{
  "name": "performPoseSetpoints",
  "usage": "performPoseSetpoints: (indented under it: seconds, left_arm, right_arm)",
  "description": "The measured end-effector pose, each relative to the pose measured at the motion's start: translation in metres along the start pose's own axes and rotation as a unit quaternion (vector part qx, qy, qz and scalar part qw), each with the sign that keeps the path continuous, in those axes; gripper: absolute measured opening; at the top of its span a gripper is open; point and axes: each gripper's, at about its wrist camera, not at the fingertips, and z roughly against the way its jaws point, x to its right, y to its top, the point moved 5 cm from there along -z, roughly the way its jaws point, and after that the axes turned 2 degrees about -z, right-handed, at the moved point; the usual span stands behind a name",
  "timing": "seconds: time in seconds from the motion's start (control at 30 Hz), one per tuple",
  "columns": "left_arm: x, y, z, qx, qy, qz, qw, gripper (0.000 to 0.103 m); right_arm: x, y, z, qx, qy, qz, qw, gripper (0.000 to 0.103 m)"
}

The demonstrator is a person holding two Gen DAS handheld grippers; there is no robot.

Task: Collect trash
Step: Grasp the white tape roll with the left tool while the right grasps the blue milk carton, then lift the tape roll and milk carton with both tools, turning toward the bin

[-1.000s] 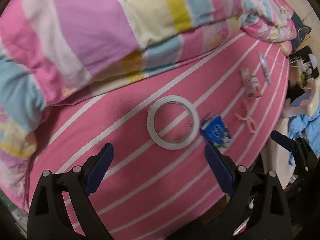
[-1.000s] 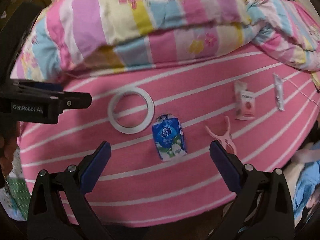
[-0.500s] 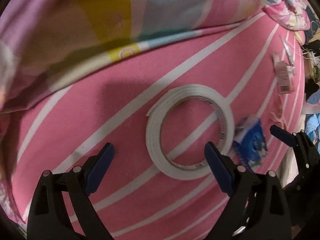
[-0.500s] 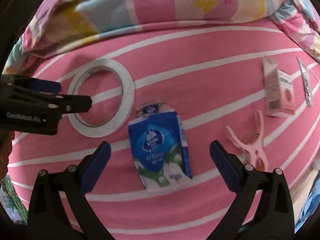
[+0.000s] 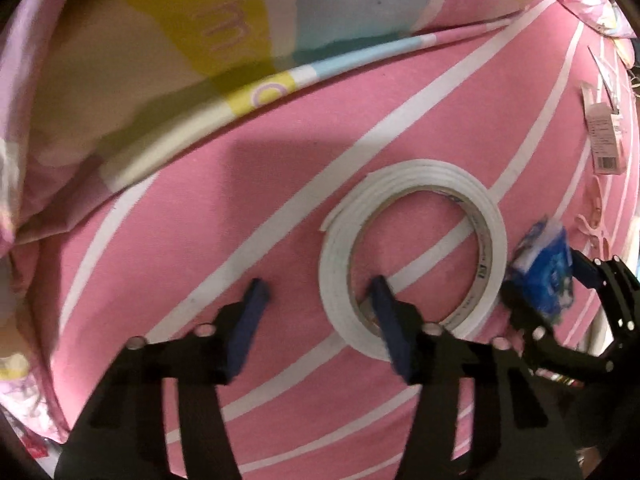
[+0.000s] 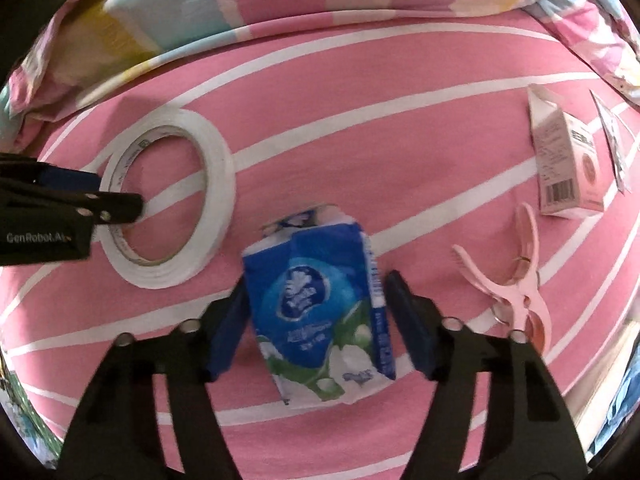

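Closed in on both targets since the earlier frames, with fingers narrowed from a wide spread. Noted, largest first: pink striped sheet, bearing everything; patterned quilt bunched along its far side; white tape roll lying flat, loose end lifted at its left; blue milk carton lying on its side near the front edge of the sheet, just right of the roll; small pink carton, pink clothes peg and a thin wrapper further right, well apart.

Left gripper partly closed — one finger inside the roll's hole, the other outside, straddling the near wall; contact not confirmed. Right gripper bracketing the blue carton, left pad touching or nearly so, right pad just clear; blur prevents certainty.

Step in hand judged as the grasp itself. Next move calls for closing fully, then lifting clear without dragging the sheet.

Carton's long axis running away from the camera, tilted slightly left; folded top pointing toward the quilt, base toward the gripper.
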Motion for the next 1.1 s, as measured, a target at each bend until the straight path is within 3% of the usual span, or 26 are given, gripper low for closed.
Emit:
performPoseSetpoints:
  seconds: [0.07,0.13,0.27,0.6,0.87,1.1]
  left_arm:
    - [0.003,0.004,0.004,0.002,0.004,-0.014,0.9999,0.024]
    - [0.005,0.005,0.007,0.0,-0.004,-0.017,0.9998,0.014]
    - [0.001,0.008,0.012,-0.001,-0.029,-0.001,0.9996,0.014]
    - [-0.016,0.015,0.062,0.028,-0.052,0.003,0.9982,0.014]
    - [-0.022,-0.011,0.123,0.056,-0.047,0.006,0.9973,0.014]
    - [-0.008,-0.052,0.194,0.095,-0.051,0.009,0.9942,0.014]
  right_arm:
    - [0.002,0.0,0.002,-0.002,0.001,-0.005,1.0,0.05]
    - [0.005,0.001,0.004,-0.003,0.005,-0.014,1.0,0.042]
    - [0.008,0.002,0.012,-0.005,0.017,-0.031,0.999,0.028]
    - [0.011,0.015,0.048,0.015,0.036,-0.055,0.998,0.026]
    - [0.01,0.008,0.122,0.057,0.042,-0.068,0.995,0.026]
    - [-0.022,-0.001,0.199,0.092,0.047,-0.083,0.991,0.026]
